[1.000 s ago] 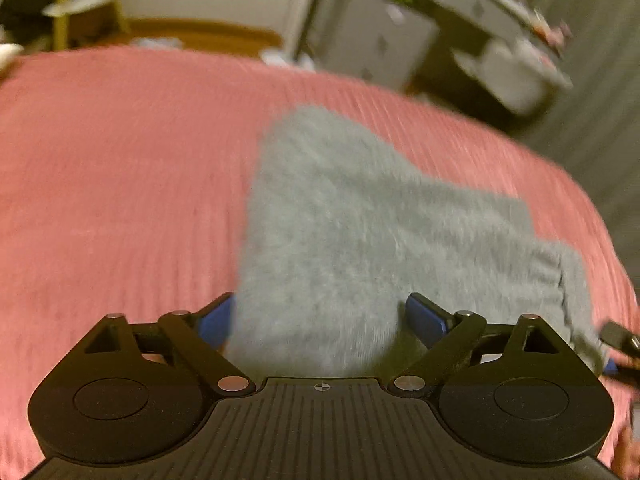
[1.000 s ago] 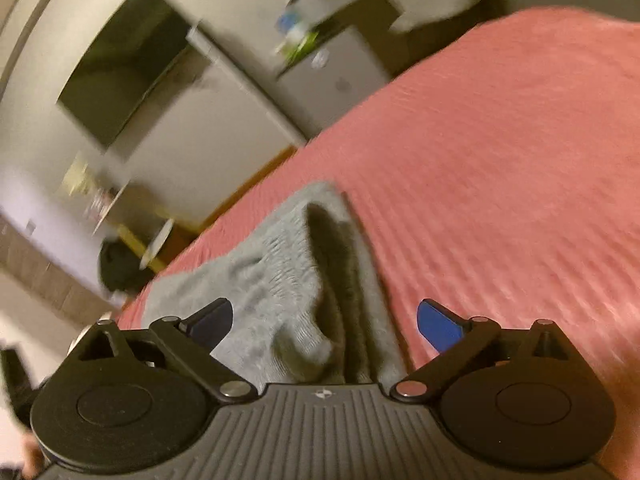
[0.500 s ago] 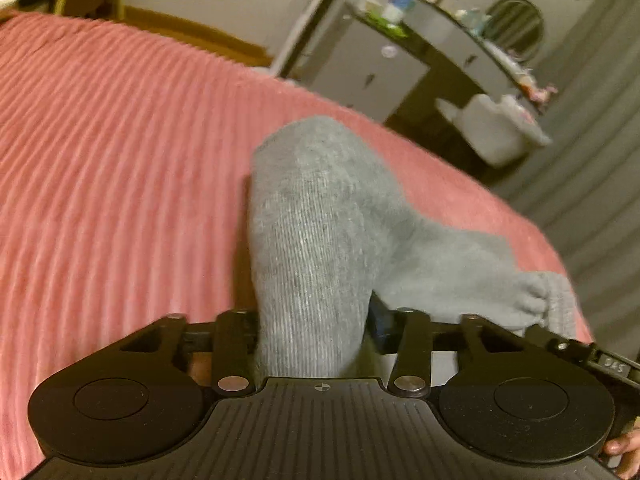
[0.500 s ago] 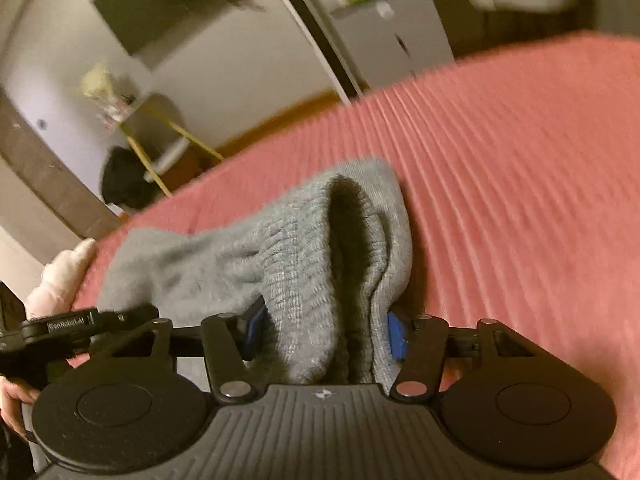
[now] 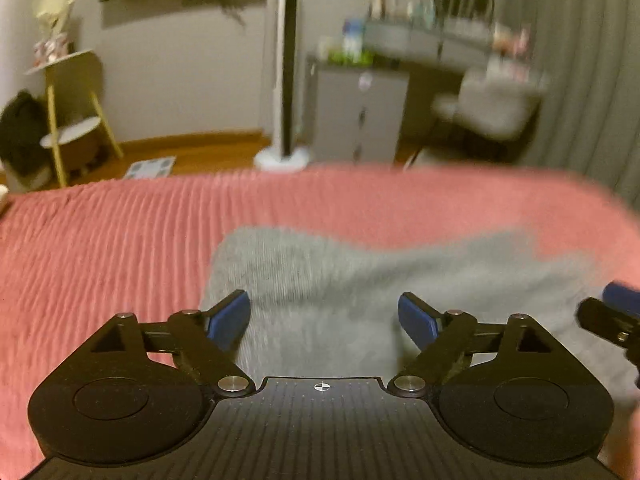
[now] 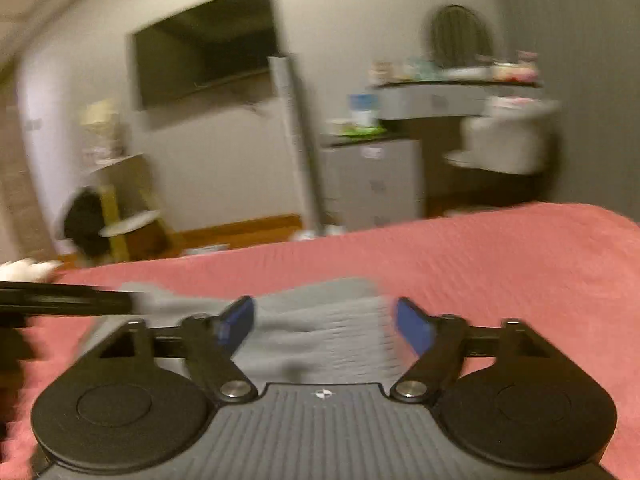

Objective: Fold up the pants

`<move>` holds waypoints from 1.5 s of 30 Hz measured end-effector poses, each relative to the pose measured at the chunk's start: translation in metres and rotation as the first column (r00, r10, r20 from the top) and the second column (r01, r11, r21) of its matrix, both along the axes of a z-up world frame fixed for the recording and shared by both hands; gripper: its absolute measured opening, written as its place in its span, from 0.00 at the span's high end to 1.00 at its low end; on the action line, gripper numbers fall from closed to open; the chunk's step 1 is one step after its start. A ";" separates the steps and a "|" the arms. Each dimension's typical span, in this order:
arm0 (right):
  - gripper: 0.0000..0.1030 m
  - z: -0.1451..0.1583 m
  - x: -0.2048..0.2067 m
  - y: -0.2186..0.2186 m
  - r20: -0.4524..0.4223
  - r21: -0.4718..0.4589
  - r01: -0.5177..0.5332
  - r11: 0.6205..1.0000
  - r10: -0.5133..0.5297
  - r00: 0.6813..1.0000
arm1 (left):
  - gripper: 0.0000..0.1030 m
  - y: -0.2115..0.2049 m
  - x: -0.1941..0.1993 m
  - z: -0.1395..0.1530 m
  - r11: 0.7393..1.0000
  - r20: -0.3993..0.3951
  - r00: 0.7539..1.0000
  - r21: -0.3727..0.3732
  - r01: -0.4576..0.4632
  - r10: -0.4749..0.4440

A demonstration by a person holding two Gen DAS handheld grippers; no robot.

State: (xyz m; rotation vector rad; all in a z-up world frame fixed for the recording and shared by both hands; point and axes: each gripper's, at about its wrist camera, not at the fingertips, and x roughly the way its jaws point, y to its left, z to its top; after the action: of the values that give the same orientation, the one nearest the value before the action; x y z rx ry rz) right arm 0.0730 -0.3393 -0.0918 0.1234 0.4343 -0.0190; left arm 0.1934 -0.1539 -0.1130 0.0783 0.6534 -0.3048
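Note:
The grey knit pants [image 5: 360, 280] lie in a folded heap on the pink ribbed bedspread [image 5: 100, 264]. My left gripper [image 5: 324, 316] is open and empty, just above the near left part of the pants. My right gripper [image 6: 324, 320] is open and empty over the pants' right end [image 6: 336, 320]. The right gripper's blue tip shows at the right edge of the left wrist view [image 5: 616, 312]. The left gripper shows as a dark bar at the left of the right wrist view [image 6: 64, 300]. Both views are blurred.
Beyond the bed's far edge stand a white tower fan [image 5: 286, 72], a grey drawer unit [image 5: 356, 112], a dresser with bottles and a round mirror [image 5: 460, 36], a white chair [image 5: 492, 108] and a yellow shelf stand [image 5: 72, 108]. A grey curtain [image 5: 592, 72] hangs at right.
Both grippers were shut on the pants half a second ago and have opened and let go. The pants have dropped flat on the bed. Both cameras have tilted up toward the room.

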 end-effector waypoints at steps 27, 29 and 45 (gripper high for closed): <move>0.24 -0.036 -0.074 0.046 -0.444 -0.304 0.065 0.950 -0.202 0.873 | 0.06 0.033 -0.163 -0.004 0.992 -0.198 0.978 0.119 -0.035 0.058; 0.19 -0.040 -0.094 0.048 -0.482 -0.196 0.041 0.980 -0.133 0.866 | 0.06 0.038 -0.181 -0.010 0.990 -0.213 0.975 0.140 -0.030 0.060; 0.04 0.003 -0.148 0.089 -0.457 -0.149 0.046 0.988 -0.110 0.882 | 0.04 0.053 -0.254 0.016 0.989 -0.170 0.974 0.049 -0.141 0.148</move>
State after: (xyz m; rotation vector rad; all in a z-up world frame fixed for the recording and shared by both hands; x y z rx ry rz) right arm -0.0751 -0.2503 -0.0892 0.0004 0.9085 -0.1607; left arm -0.0605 -0.1010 -0.0965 0.0390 0.8332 -0.1601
